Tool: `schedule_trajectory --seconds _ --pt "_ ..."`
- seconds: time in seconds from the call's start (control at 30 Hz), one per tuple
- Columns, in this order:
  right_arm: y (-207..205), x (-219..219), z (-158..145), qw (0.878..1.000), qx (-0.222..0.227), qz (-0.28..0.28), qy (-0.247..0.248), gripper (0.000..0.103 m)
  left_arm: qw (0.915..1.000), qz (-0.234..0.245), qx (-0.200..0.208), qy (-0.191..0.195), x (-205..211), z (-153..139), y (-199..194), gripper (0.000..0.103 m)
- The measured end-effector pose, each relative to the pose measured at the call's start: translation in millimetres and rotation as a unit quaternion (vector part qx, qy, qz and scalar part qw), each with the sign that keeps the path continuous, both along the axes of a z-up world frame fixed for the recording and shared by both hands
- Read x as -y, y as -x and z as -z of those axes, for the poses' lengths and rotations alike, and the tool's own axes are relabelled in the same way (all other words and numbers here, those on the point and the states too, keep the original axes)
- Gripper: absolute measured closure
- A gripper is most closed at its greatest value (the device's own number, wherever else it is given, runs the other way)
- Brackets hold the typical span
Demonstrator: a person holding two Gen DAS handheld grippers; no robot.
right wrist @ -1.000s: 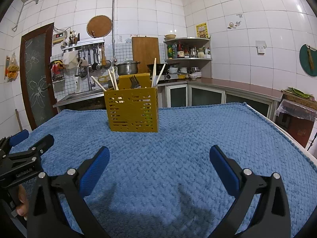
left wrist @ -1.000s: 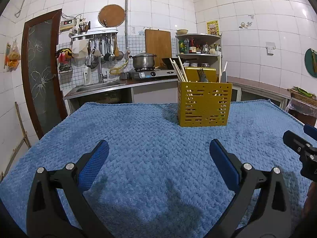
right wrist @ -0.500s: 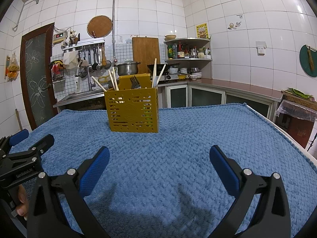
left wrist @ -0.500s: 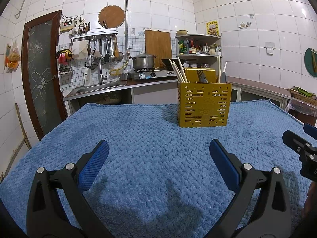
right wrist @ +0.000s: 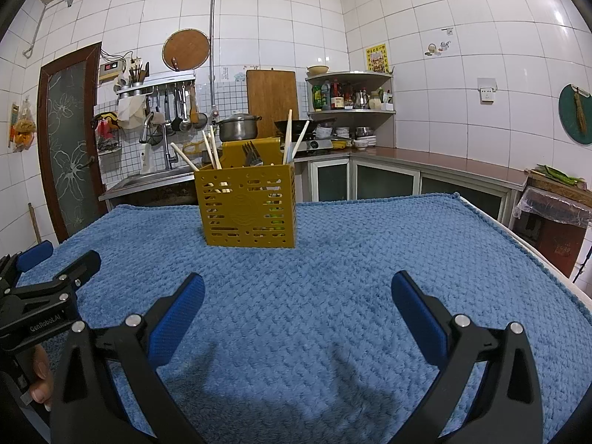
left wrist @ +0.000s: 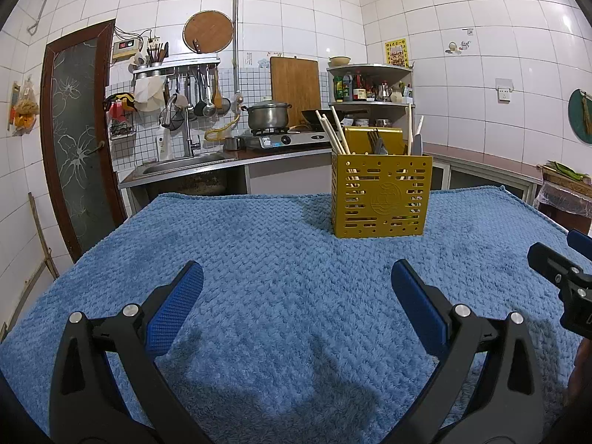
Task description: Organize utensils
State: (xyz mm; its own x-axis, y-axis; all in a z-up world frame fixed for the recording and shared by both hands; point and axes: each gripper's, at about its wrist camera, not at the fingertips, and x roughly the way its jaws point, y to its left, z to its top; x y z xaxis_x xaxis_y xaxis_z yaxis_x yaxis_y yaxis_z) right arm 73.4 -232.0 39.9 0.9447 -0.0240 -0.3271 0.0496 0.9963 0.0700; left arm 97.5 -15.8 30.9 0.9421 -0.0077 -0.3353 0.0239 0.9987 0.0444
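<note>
A yellow perforated utensil holder (left wrist: 381,196) (right wrist: 248,209) stands upright on the blue towel-covered table (left wrist: 281,288). Chopsticks (left wrist: 331,129), forks (right wrist: 252,155) and pale handles stick up out of it. My left gripper (left wrist: 296,296) hovers low over the towel, well short of the holder, open with nothing between its blue pads. My right gripper (right wrist: 298,296) is likewise open and empty, short of the holder. Each gripper shows at the edge of the other's view: the right gripper (left wrist: 558,270), the left gripper (right wrist: 55,277).
The towel (right wrist: 370,251) covers the whole table, whose right edge (right wrist: 555,277) drops off. Behind the table runs a kitchen counter with a sink (left wrist: 185,162), a stove with a pot (left wrist: 268,116), a corner shelf (left wrist: 370,88) and hanging ladles. A dark door (left wrist: 79,140) stands at left.
</note>
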Motion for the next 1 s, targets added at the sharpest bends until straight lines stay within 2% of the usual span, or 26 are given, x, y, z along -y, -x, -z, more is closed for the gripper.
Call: schedule_trajectory --seconds 1.0 --pt "-3.3 6.5 -2.3 1.000 0.003 0.004 0.003 0.004 1.0000 0.003 -0.006 -0.001 0.8 -0.5 -0.4 0.005"
